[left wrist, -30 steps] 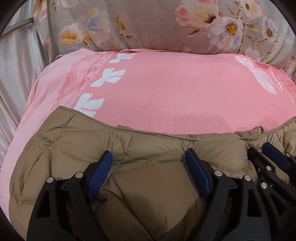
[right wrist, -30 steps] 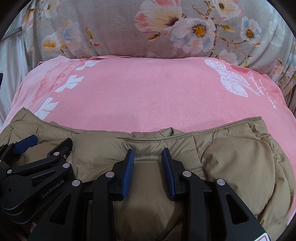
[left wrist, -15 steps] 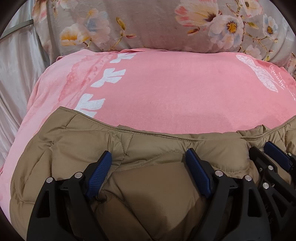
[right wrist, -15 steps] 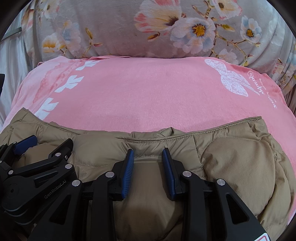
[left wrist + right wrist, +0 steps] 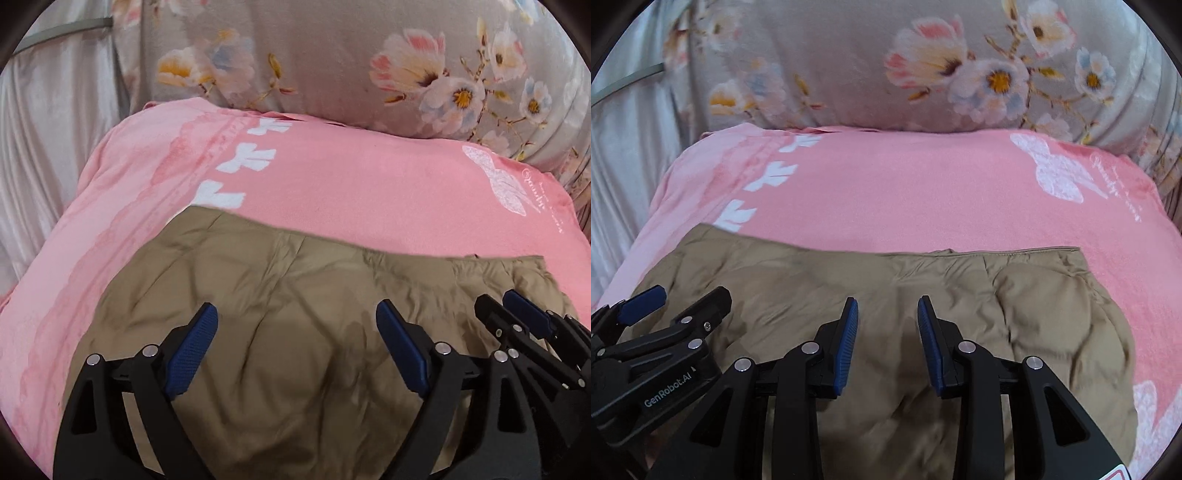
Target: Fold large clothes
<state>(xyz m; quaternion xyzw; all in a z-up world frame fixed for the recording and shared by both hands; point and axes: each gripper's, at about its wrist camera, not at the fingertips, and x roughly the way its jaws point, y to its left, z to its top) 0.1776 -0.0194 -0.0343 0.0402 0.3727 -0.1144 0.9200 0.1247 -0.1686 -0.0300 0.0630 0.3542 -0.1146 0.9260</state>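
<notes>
A tan puffy jacket (image 5: 295, 266) lies folded in a broad band across the pink blanket (image 5: 351, 177). My left gripper (image 5: 295, 308) hovers above its left half. The jaws stand wide and are opening, with only the flat jacket beneath them. In the right wrist view my right gripper (image 5: 887, 302) hangs over the middle of the jacket (image 5: 1052, 302). Its jaws stand a narrow gap apart and are opening, with no fabric pinched. Each view shows the other gripper at its edge: the right gripper (image 5: 517, 306) and the left gripper (image 5: 681, 295).
A grey floral quilt or pillow (image 5: 332, 55) is piled behind the pink blanket (image 5: 905, 192). A silvery curtain (image 5: 44, 129) hangs at the left. Bare pink blanket stretches beyond the jacket's far edge.
Both grippers have drawn back and up from the jacket, so more of it and of the blanket shows. The left jaws have spread wider. The puffed fabric between the fingers has settled flat.
</notes>
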